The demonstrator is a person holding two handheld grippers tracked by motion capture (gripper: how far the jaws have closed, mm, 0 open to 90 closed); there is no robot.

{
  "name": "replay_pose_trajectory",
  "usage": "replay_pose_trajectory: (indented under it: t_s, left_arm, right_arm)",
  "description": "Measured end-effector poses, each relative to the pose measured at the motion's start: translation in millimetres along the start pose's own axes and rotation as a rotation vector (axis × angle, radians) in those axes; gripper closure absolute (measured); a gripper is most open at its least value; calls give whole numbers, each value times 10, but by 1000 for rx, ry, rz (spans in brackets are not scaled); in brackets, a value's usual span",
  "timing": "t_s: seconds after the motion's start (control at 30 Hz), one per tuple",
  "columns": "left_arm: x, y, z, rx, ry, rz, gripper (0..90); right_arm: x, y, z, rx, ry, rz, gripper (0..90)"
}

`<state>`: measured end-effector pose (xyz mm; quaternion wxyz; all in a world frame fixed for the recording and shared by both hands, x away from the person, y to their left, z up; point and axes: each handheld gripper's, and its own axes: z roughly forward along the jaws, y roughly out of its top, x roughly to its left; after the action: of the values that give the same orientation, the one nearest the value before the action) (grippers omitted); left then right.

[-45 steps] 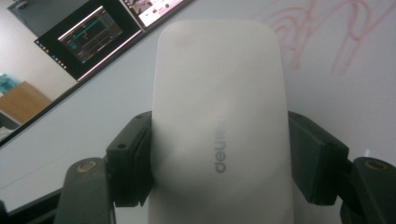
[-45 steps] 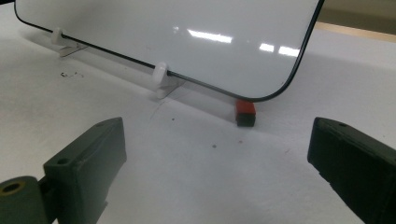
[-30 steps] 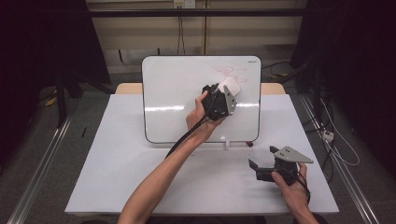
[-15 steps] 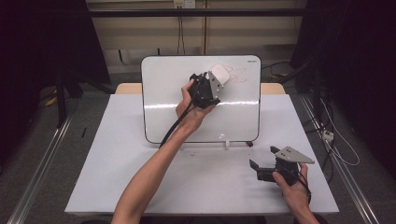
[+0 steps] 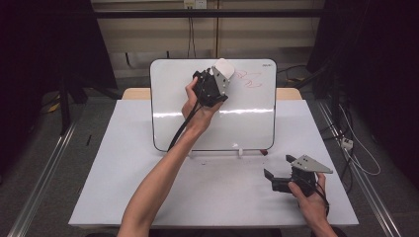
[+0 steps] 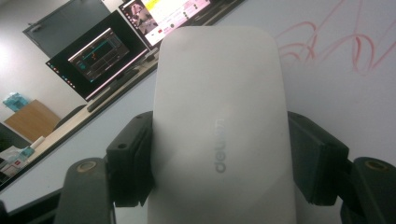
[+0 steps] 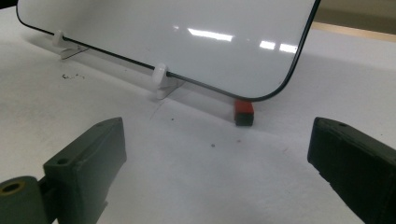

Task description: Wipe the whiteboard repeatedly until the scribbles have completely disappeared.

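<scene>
Our left gripper [image 5: 217, 81] pinches the white eraser [image 6: 219, 140] against the whiteboard [image 5: 247, 128], just beside the red scribble [image 5: 249, 79], which we judge is still to be wiped. Our right gripper [image 5: 276, 180] rests spread on the table [image 5: 123, 187].

Overhead light fell evenly on the white counter [image 5: 123, 163], while the room around it sank into near-black at both sides of the high view. A bright horizontal band of glare crossed the whiteboard [image 5: 173, 133] at mid-height, and repeated as small hot spots on the whiteboard in the right tool's view. There, the near black jaws were soft and out of focus. In the left tool's view, the white eraser [image 6: 219, 121] looked hazy, its surface washed pale and its lettering blurred.
</scene>
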<state>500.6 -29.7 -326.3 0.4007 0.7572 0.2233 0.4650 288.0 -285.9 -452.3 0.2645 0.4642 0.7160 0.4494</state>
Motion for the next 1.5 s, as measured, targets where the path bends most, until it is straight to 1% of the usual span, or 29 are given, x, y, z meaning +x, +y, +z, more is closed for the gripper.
replay_pose_trajectory:
  t_s: [0.07,0.17,0.23,0.3,0.4,0.47,0.53,0.63,0.7,0.77,0.83,0.9,0.97,1.0,1.03,1.13,1.2,1.3,1.33,1.4,1.43,1.5]
  left_arm:
    - [-30,19,7,-4,-3,8,310]
    - [-76,39,27,-11,-11,9,310]
    - [-128,45,38,-21,-2,17,310]
    - [-190,65,50,-20,-12,31,310]
    - [-321,98,74,-27,-30,54,310]
    - [-421,117,89,-30,-48,79,310]
    - [-536,138,96,-28,-64,117,310]
    - [-702,156,97,-31,-88,147,310]
    - [-796,169,100,-32,-100,159,310]
    - [-879,195,100,-33,-113,183,310]
    - [-915,218,102,-33,-119,200,310]
    - [-882,225,120,-28,-138,191,310]
    - [-854,244,118,-24,-145,212,310]
    - [-836,257,117,-31,-149,214,310]
    - [-811,270,110,-28,-140,218,310]
    - [-661,295,120,-26,-127,185,310]
    - [-531,295,127,-18,-103,168,310]
    - [-341,278,130,-17,-60,104,310]
    - [-291,270,130,-17,-55,76,310]
    - [-247,263,132,-14,-35,30,310]
    - [-251,267,138,-13,-31,17,310]
    - [-294,276,151,-9,-10,28,310]
  right_arm:
    - [0,1,6,0,1,-1,43]
    - [4,6,10,0,2,2,43]
    - [6,6,9,-5,7,-4,43]
    - [11,7,8,-6,10,-3,43]
    - [5,6,10,-9,12,-6,43]
    - [5,7,7,-8,14,-6,43]
    - [4,7,8,-8,15,-7,43]
    - [3,6,8,-10,13,-6,42]
    - [8,7,7,-11,14,-3,42]
    - [7,7,8,-9,15,-7,43]
    - [13,9,7,-12,16,-4,43]
    - [10,8,4,-9,17,-11,43]
    - [8,8,2,-10,17,-9,43]
    - [8,7,2,-12,18,-10,43]
    - [8,7,-1,-12,18,-9,43]
    - [6,5,-7,-12,19,-10,43]
    - [5,3,-16,-11,19,-9,43]
    - [0,-1,-25,-9,18,-4,42]
    - [-3,-2,-26,-9,16,-5,43]
    - [-4,-2,-25,-8,13,-4,42]
    - [-4,-2,-21,-8,13,-6,43]
    - [0,0,-16,-8,12,-6,43]
